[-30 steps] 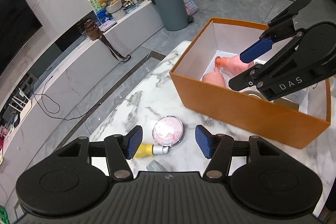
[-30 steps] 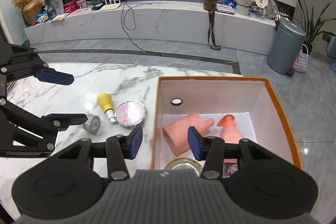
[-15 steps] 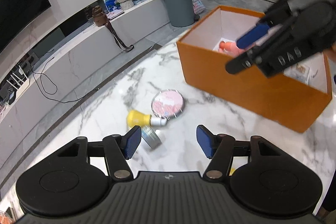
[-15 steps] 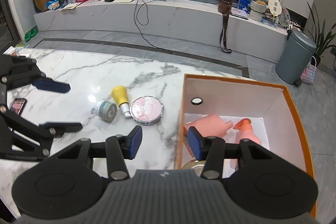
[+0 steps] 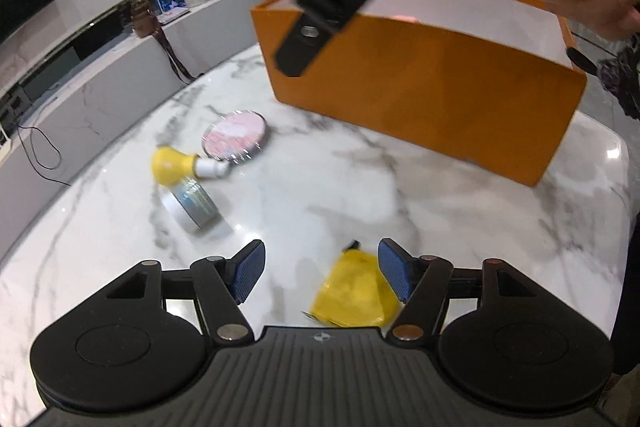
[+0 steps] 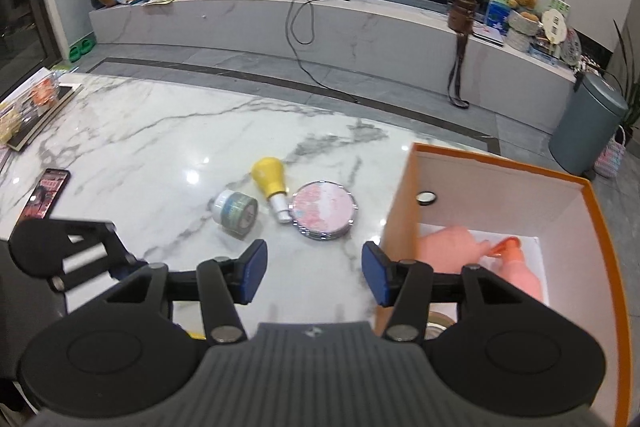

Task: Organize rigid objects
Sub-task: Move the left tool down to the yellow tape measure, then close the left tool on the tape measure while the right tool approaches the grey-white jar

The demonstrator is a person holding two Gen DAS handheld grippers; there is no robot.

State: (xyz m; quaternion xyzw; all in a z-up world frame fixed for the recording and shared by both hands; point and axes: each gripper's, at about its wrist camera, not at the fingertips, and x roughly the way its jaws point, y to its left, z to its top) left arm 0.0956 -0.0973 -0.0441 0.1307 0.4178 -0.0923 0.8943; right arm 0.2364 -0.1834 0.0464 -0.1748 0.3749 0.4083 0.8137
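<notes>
Rigid objects lie scattered on the white marble table (image 6: 152, 131). Nearest, a flat yellow piece (image 5: 354, 291) rests on the marble between the spread fingers of the left gripper (image 5: 320, 273), close to the right pad but not pinched; those jaws have just been opening. Farther out lies a small round jar with a white lid and a patterned band (image 6: 235, 209), on its side, with a yellow bulb-shaped bottle with a white neck (image 6: 273, 187) just beside it and a round pink compact mirror (image 6: 323, 215) touching the bottle's neck. The right gripper (image 6: 314, 277) hovers empty over the table by the orange cardboard box (image 6: 402, 195), its fingers apart and just opening too. Inside the box lie two pink bottles (image 6: 454, 247).
</notes>
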